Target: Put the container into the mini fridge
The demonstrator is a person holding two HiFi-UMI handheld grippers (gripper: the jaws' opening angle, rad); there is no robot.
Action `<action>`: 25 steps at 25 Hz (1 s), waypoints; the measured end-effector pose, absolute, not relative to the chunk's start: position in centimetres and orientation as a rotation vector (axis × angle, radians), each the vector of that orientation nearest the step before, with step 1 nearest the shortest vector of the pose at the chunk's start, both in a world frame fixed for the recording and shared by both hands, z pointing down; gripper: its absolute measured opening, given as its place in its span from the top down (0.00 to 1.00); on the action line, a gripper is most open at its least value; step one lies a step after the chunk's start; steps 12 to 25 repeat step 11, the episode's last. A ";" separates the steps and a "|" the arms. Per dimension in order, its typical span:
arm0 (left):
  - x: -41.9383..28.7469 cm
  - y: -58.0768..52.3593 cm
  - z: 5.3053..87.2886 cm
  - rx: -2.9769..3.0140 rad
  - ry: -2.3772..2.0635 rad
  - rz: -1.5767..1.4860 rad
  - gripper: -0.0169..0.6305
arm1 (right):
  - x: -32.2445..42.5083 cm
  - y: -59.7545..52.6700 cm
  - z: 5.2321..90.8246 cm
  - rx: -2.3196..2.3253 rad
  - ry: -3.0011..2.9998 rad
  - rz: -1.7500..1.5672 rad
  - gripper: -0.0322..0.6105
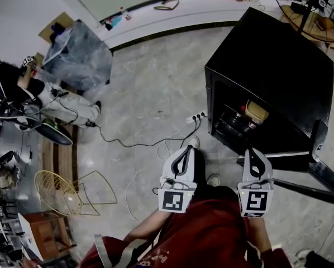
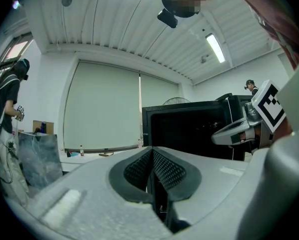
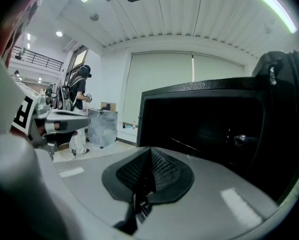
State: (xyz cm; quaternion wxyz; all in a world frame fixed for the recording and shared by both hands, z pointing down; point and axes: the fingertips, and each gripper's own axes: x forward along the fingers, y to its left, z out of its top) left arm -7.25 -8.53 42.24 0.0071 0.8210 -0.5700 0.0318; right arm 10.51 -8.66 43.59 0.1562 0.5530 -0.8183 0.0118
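The black mini fridge (image 1: 278,77) stands at the right with its door (image 1: 323,169) swung open. Inside, a container with a pale tan lid (image 1: 256,111) rests on a shelf next to dark items. My left gripper (image 1: 184,151) and right gripper (image 1: 254,153) hover side by side just in front of the opening, both shut and holding nothing. In the left gripper view the ribbed pads (image 2: 162,168) meet in front of the fridge (image 2: 189,129). In the right gripper view the shut pads (image 3: 159,168) point at the dark fridge interior (image 3: 204,129).
A white power strip (image 1: 197,116) and its cable lie on the tiled floor left of the fridge. A person (image 1: 22,94) stands at the far left by a plastic-wrapped bundle (image 1: 77,54). A wire chair (image 1: 61,191) sits lower left; a fan (image 1: 309,4) stands behind the fridge.
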 end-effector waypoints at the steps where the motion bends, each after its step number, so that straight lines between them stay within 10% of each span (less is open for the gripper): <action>1: -7.2 -8.5 42.4 2.565 -1.783 0.103 0.97 | 10.5 -8.7 43.5 1.589 -2.344 0.041 0.95; 25: -7.1 -8.8 43.2 2.515 -1.791 0.106 0.97 | 11.7 -9.0 43.7 1.611 -2.329 0.035 0.95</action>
